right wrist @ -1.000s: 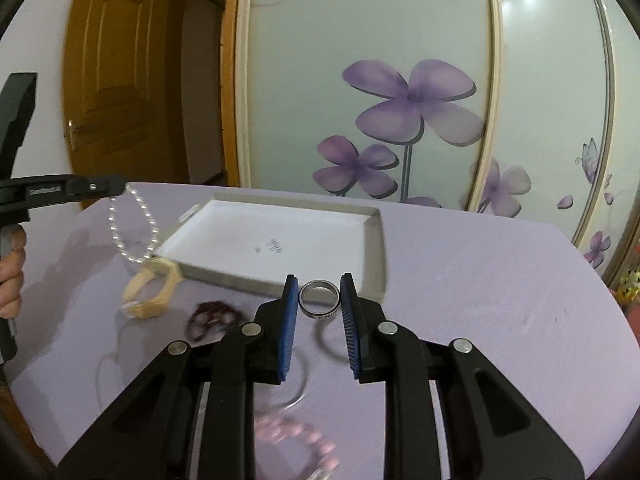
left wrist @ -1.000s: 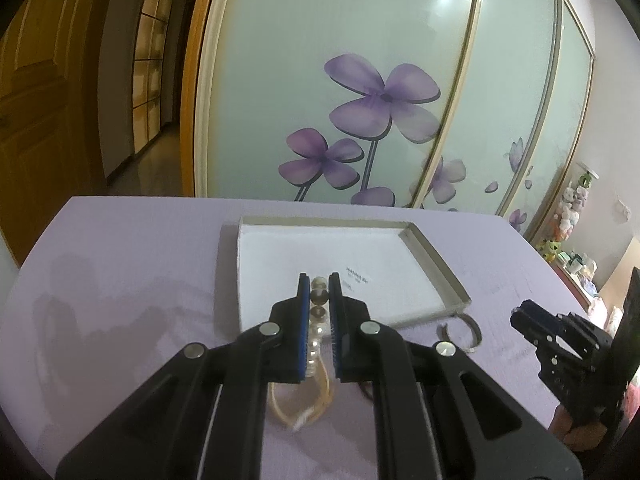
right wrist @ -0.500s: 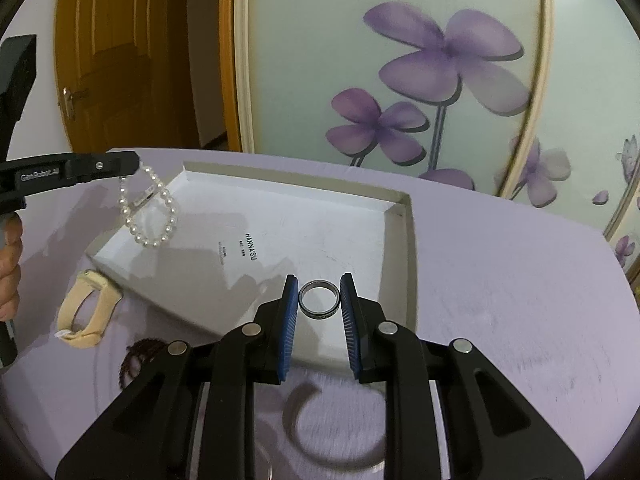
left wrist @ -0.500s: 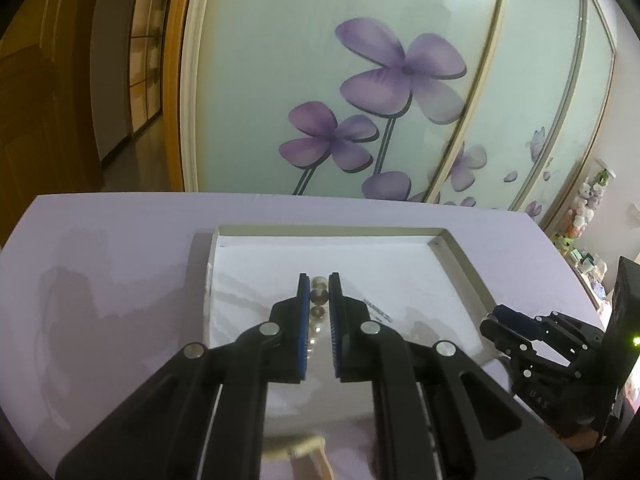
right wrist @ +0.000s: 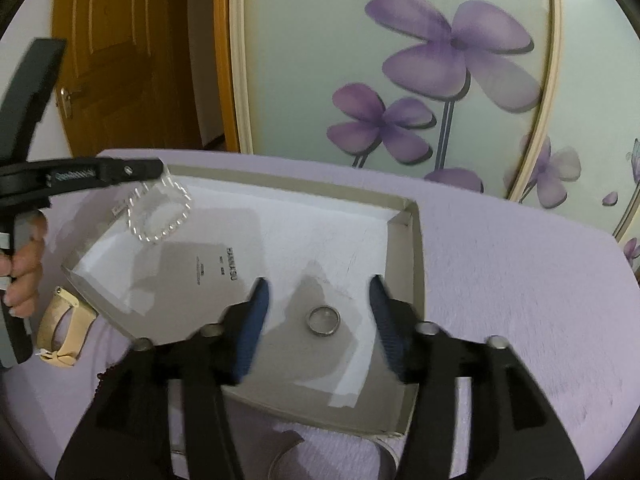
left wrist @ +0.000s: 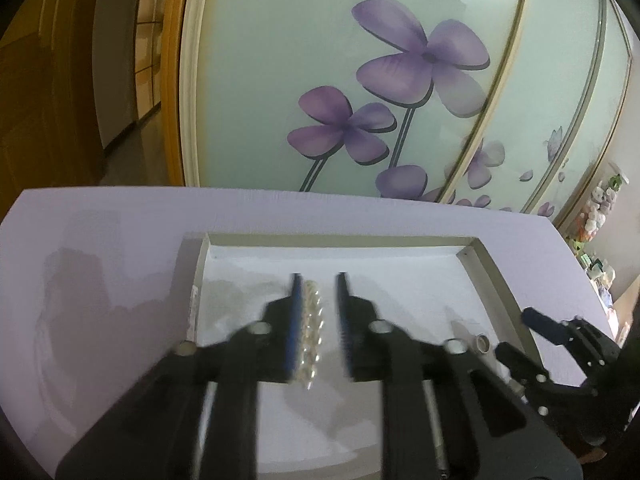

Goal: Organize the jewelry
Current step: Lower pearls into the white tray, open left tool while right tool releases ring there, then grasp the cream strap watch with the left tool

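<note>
A shallow white tray [left wrist: 476,249] with grey walls lies on the lilac tablecloth. My left gripper [left wrist: 318,280] hovers over the tray's left part with its jaws opening. The pearl bracelet [left wrist: 311,332] is blurred between them, beside the left pad and clear of the right one. In the right wrist view the bracelet [right wrist: 160,216] hangs blurred under the left gripper [right wrist: 154,170], above the tray's [right wrist: 405,216] far left corner. My right gripper [right wrist: 318,282] is opening wide. The silver ring [right wrist: 323,320] lies free on the tray floor between its fingers. The ring [left wrist: 483,344] also shows beside the right gripper [left wrist: 516,332].
Left of the tray lie a cream strap bracelet [right wrist: 60,332] and a dark beaded one [right wrist: 105,376]. A thin metal bangle [right wrist: 288,452] lies in front of it. A person's hand [right wrist: 24,276] holds the left gripper. Flowered wardrobe doors [right wrist: 400,80] stand behind the table.
Both grippers moved forward over the tray and opened their jaws. The ring dropped from the right pads onto the tray floor. The pearl bracelet came loose in the left gripper.
</note>
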